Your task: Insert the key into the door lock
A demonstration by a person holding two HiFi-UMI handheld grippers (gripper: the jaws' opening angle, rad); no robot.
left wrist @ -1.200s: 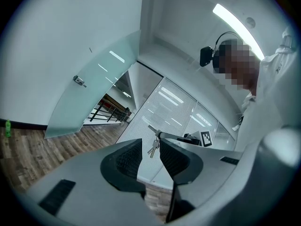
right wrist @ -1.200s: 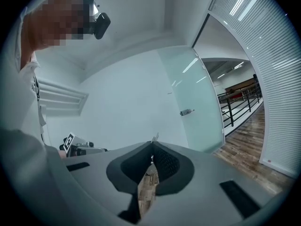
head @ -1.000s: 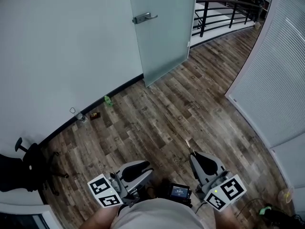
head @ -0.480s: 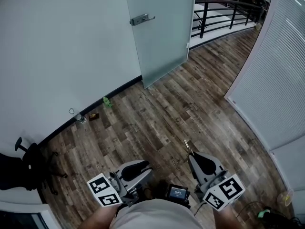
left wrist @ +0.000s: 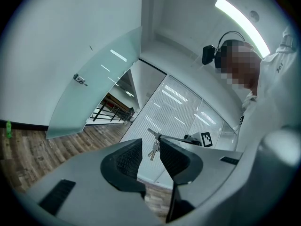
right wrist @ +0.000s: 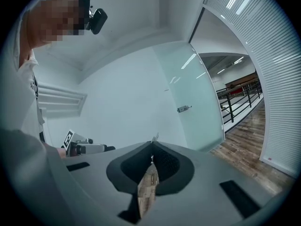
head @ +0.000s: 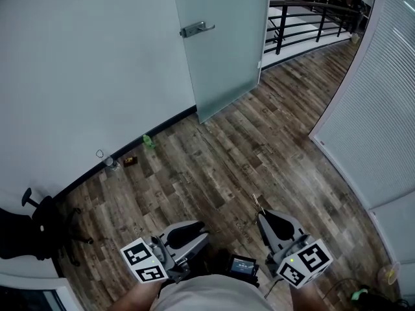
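The frosted glass door [head: 224, 44] stands ajar at the far end of the floor, its metal handle and lock [head: 197, 28] on the left edge. My right gripper [head: 262, 216] is shut on a key [head: 257, 203] whose tip pokes out past the jaws toward the door. In the right gripper view the key tip [right wrist: 154, 138] shows above the closed jaws, with the handle [right wrist: 184, 108] far beyond. My left gripper [head: 198, 229] is open and holds nothing. Through its gap, the left gripper view shows a key bunch [left wrist: 153, 149] hanging at the right gripper.
A white wall [head: 84, 76] runs along the left with a green bottle [head: 149, 141] and small items [head: 113, 164] at its foot. A black railing [head: 311, 18] lies behind the door, slatted blinds [head: 376, 109] on the right, and an office chair [head: 39, 225] at lower left.
Both grippers have shifted slightly together over the wooden floor, and the view has drifted with them. The key stays gripped and the left jaws stay apart.
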